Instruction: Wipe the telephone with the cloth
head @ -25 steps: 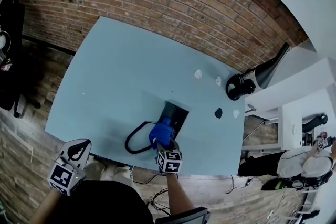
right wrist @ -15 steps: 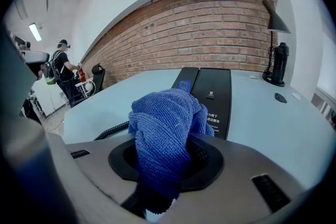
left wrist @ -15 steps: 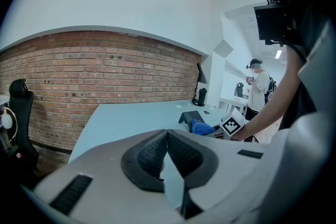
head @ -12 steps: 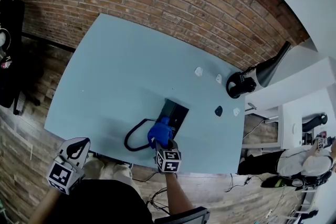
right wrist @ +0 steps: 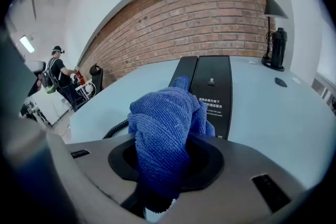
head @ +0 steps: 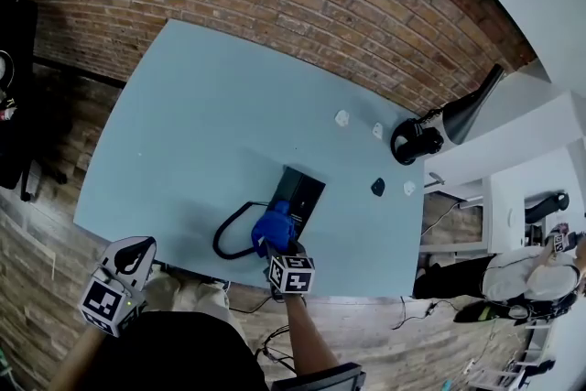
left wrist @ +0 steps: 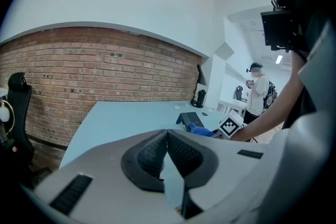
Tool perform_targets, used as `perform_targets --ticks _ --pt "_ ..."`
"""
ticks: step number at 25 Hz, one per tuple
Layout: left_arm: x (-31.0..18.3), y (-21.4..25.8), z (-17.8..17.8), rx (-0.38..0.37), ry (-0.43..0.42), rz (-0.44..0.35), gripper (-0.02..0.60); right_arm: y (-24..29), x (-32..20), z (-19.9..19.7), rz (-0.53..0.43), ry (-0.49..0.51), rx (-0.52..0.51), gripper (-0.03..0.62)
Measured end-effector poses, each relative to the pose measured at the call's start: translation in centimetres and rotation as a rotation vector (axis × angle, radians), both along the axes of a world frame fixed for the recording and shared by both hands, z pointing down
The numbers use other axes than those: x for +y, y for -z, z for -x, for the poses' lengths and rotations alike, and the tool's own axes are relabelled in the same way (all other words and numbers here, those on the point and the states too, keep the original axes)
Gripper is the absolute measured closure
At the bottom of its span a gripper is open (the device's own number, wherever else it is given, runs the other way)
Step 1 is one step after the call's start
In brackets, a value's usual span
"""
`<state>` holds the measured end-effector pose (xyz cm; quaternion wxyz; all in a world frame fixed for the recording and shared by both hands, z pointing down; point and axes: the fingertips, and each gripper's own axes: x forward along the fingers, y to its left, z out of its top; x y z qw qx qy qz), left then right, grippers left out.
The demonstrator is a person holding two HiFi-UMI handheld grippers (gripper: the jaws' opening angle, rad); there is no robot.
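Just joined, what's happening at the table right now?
A person's right gripper is clamped on a bunched blue microfibre cloth, held at the near end of the flat black telephone on the pale blue table. The left gripper, shut and empty, hangs off the table's near edge.

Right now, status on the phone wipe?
Right gripper shut on blue cloth, over telephone near end. Left gripper shut, empty, held off the table. Small items sit apart from telephone.

Bunched blue cloth [right wrist: 163, 134] over the black telephone [right wrist: 212, 86]'s near end.
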<state>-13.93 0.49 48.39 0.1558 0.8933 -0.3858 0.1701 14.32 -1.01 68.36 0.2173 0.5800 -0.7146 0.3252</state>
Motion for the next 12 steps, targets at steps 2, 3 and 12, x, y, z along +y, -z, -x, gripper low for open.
perform_targets --ticks 2,3,12 --pt "0.1 0.0 -0.1 0.002 -0.002 0.020 0.586 -0.3 0.2 0.3 0.082 0.006 -0.045 0.447" --pt "0.1 0.0 -0.2 0.002 -0.002 0.031 0.585 -0.5 0.4 0.5 0.128 0.015 -0.066 0.445" --pt "-0.1 -0.1 -1.0 0.011 -0.019 0.023 0.585 2.0 0.3 0.6 0.409 0.254 -0.010 0.442"
